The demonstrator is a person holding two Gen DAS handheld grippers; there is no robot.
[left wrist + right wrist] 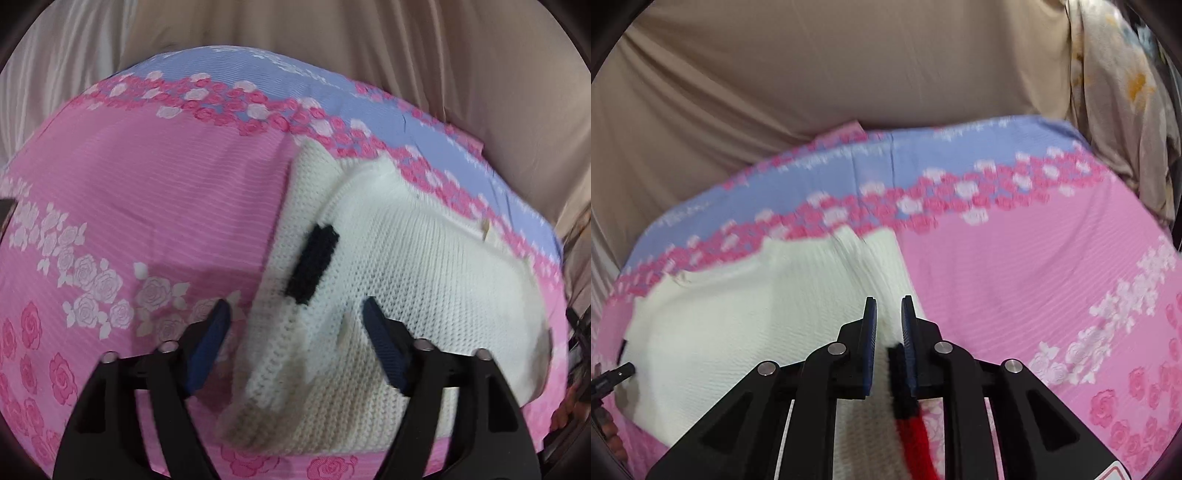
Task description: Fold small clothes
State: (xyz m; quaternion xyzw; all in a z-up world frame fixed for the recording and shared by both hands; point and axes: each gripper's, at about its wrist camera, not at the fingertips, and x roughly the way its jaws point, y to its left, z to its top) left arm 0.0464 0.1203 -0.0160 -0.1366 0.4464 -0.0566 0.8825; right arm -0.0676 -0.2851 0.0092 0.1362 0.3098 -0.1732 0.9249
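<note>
Fingers of left gripper (297, 314) spread wide, nothing pinched — white knit sweater (406, 266) lies between and beyond them on pink floral sheet (147, 184), long axis slanting away. Right gripper (888, 306) narrow, sweater's red-black trim (905, 406) between its pads; whether pinched, unclear.

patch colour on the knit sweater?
Black patch on the white sweater; left wrist view.
</note>
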